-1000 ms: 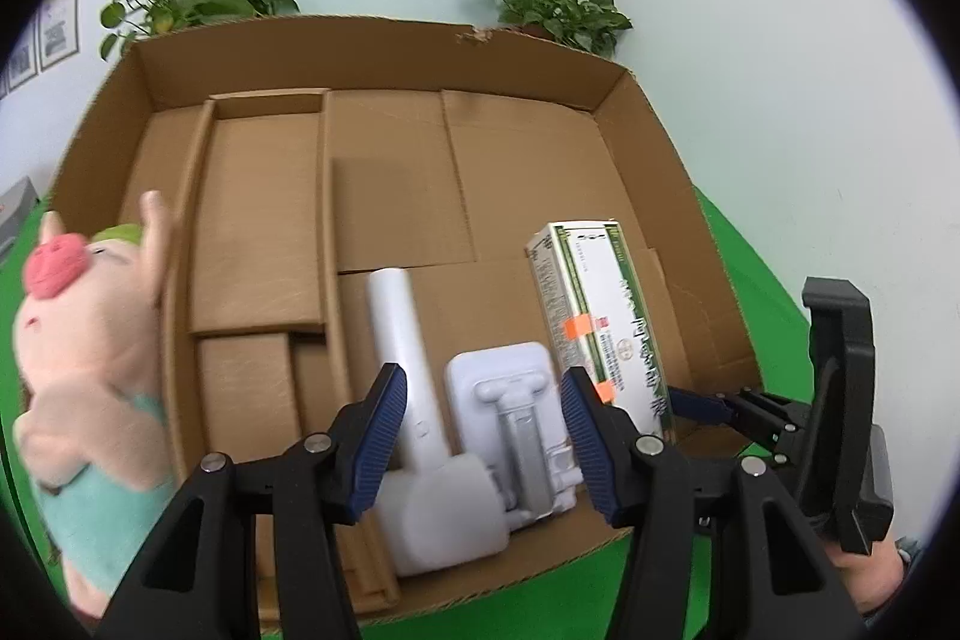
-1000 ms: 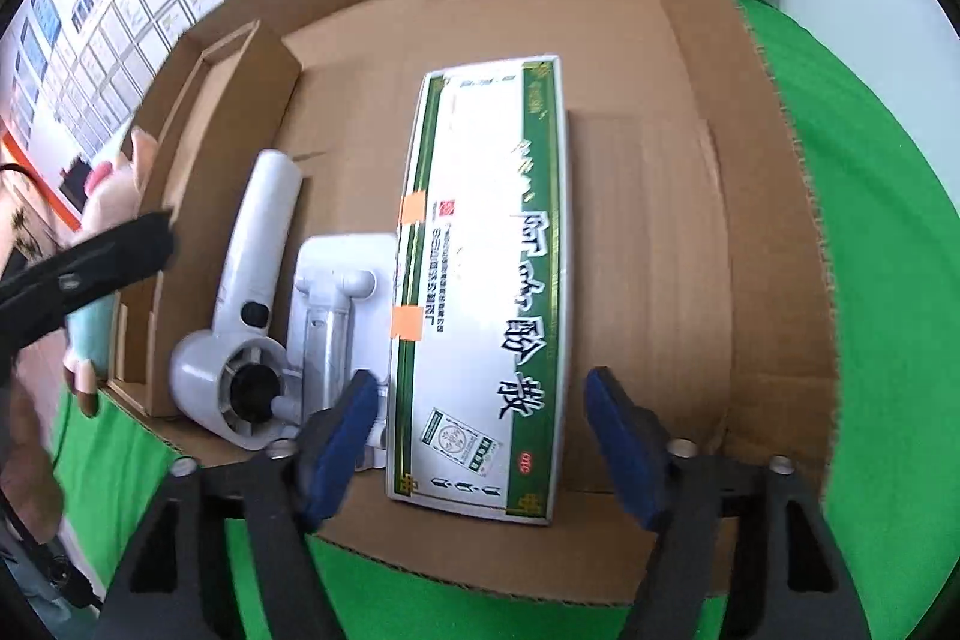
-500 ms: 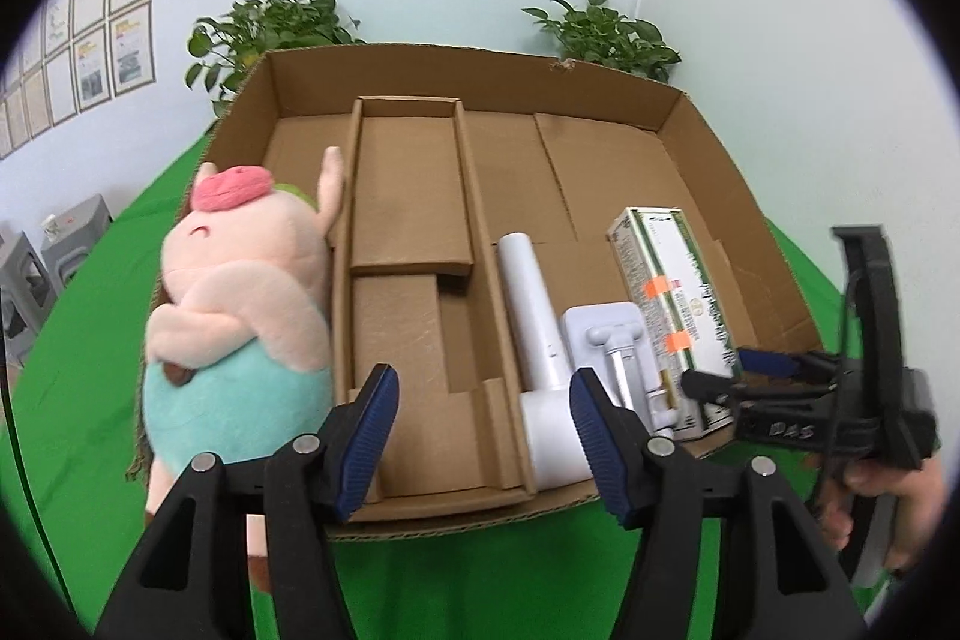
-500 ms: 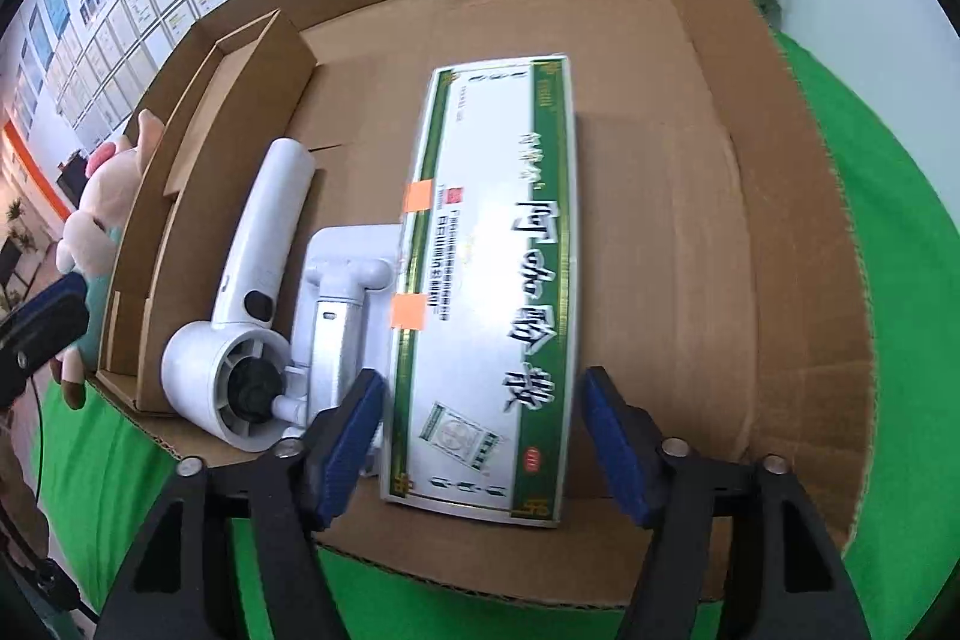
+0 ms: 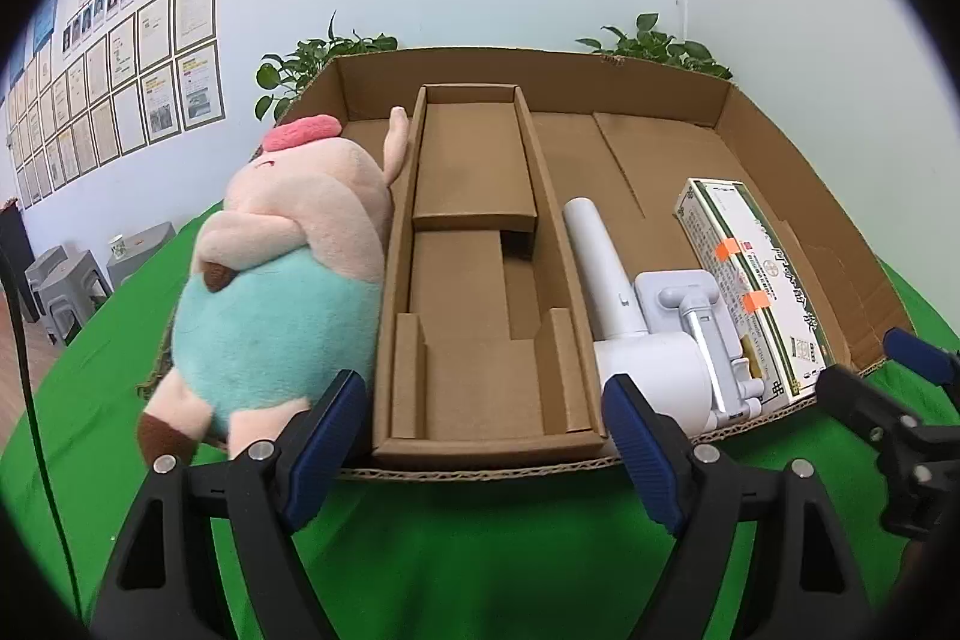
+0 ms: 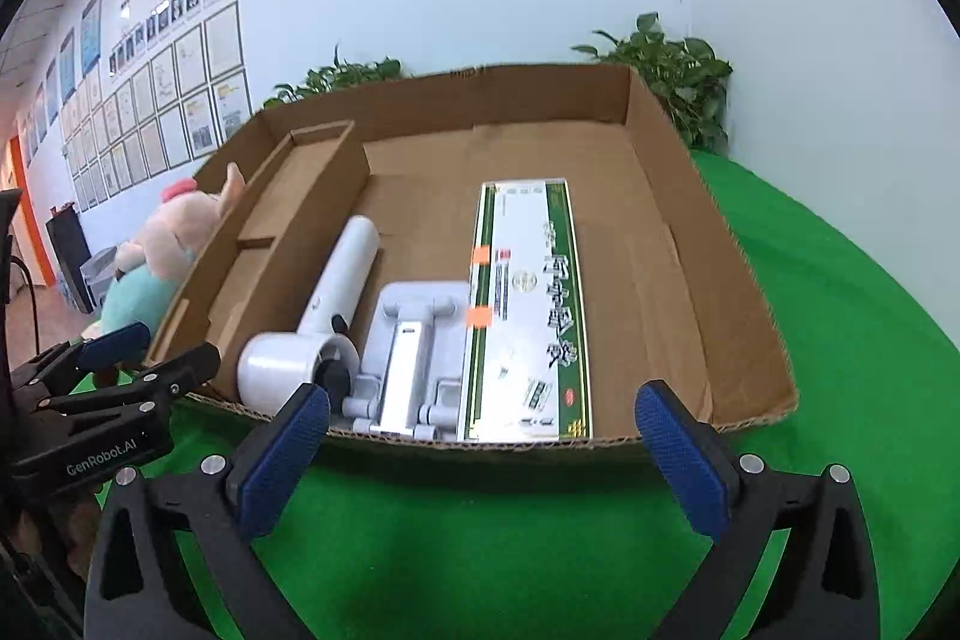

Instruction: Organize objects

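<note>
A shallow cardboard box [image 5: 756, 112] [image 6: 678, 232] lies on a green cloth. Inside it are a white hair dryer [image 5: 624, 298] [image 6: 324, 304], a white folding stand [image 5: 702, 316] [image 6: 414, 334] and a green-and-white carton [image 5: 750, 274] [image 6: 528, 304], side by side at the front right. A pink and teal plush pig [image 5: 282, 280] [image 6: 162, 250] lies at the box's left wall. My left gripper [image 5: 480, 430] is open and empty in front of the box. My right gripper [image 6: 480, 454] is open and empty before the carton; it also shows in the left wrist view [image 5: 900, 388].
A narrow cardboard insert [image 5: 480, 280] with compartments stands between the pig and the hair dryer. Potted plants [image 6: 672, 70] stand behind the box against the wall. Green cloth [image 6: 840, 340] surrounds the box. Grey stools [image 5: 66, 280] stand far left.
Both grippers have drawn back from the box toward me and risen. The left view has swung left, bringing the pig and insert to the centre. The objects in the box have not moved.
</note>
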